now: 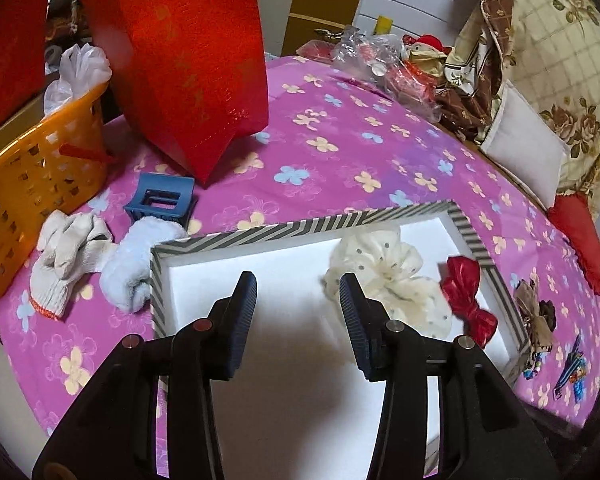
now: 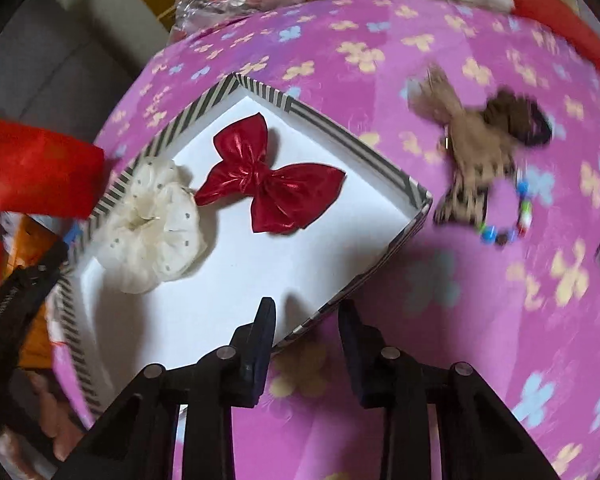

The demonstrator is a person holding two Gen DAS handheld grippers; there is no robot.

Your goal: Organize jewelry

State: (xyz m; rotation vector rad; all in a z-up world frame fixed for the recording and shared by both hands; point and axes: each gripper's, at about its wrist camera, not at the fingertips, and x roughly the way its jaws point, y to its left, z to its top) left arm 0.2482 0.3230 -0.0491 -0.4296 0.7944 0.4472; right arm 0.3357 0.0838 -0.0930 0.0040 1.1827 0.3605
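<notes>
A white tray with a striped rim (image 1: 300, 227) (image 2: 356, 148) lies on the pink flowered cloth. In it are a cream dotted scrunchie (image 1: 384, 276) (image 2: 152, 224) and a shiny red bow (image 1: 466, 300) (image 2: 268, 184). My left gripper (image 1: 298, 292) is open and empty above the tray's white floor. My right gripper (image 2: 306, 316) is open and empty over the tray's near edge. Right of the tray lie a brown leopard-print bow (image 1: 536, 316) (image 2: 472, 148), a bead bracelet (image 2: 508, 220) and a blue striped clip (image 1: 572, 372). A blue claw clip (image 1: 160, 202) lies left of the tray.
A red gift bag (image 1: 188, 64) stands at the back left beside an orange basket (image 1: 40, 200). White gloves (image 1: 64, 264) and a pale blue sock (image 1: 140, 260) lie left of the tray. Plastic wrapping (image 1: 380, 64), cushions (image 1: 524, 148) and a red pillow (image 1: 580, 236) line the far and right edges.
</notes>
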